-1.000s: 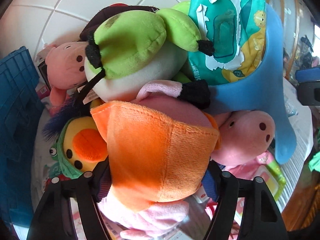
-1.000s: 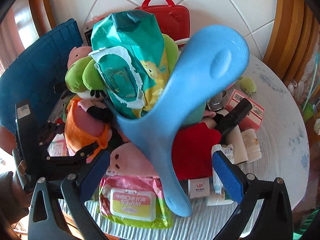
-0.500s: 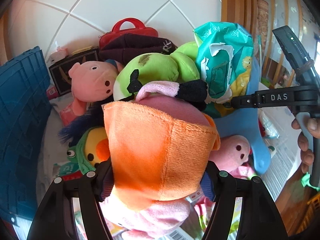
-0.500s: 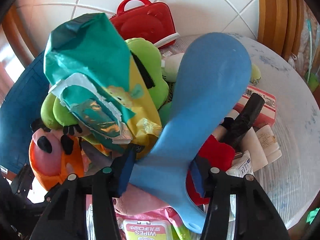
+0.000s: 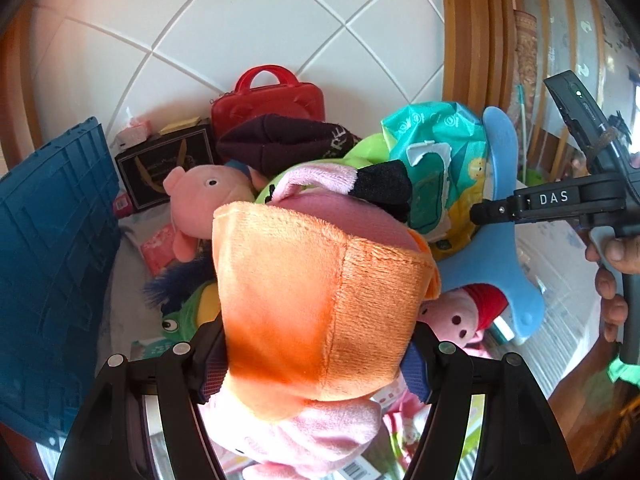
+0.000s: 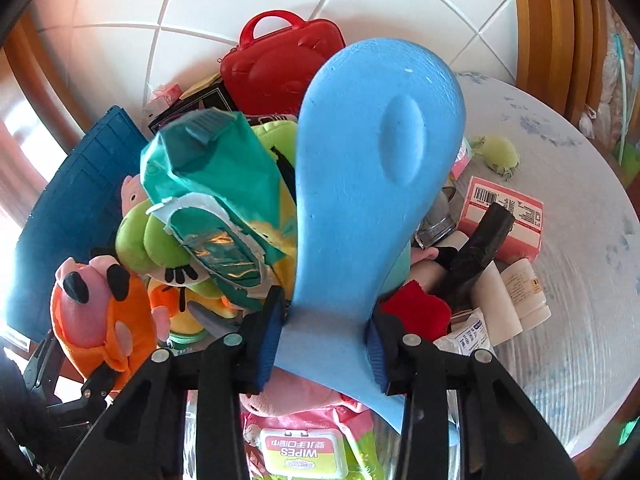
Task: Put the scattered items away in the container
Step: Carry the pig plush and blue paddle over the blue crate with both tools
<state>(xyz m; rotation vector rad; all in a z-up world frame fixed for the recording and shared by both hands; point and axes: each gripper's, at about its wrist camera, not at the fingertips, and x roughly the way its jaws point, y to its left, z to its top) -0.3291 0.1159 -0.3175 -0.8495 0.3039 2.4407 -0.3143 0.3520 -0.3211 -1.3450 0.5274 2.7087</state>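
Observation:
My left gripper (image 5: 316,364) is shut on an orange and pink plush toy (image 5: 320,300), held above the pile; the toy also shows in the right wrist view (image 6: 100,312). My right gripper (image 6: 324,344) is shut on a blue foam paddle (image 6: 372,184), which lifts a teal wipes pack (image 6: 216,196) that leans against it; the paddle shows in the left wrist view (image 5: 500,256) too. The blue crate (image 5: 52,260) stands at the left, also seen in the right wrist view (image 6: 76,208).
Scattered on the round table (image 6: 580,280): a red case (image 6: 276,68), a green plush (image 6: 156,236), pink pig plushes (image 5: 204,196), a black box (image 5: 168,168), a pink wipes pack (image 6: 304,448), a pink carton (image 6: 504,212), small bottles (image 6: 524,292). A tiled wall stands behind.
Both grippers rose and pulled back, so more wall and the red case show. The right gripper, open a second ago, has closed on the blue paddle and lifted it.

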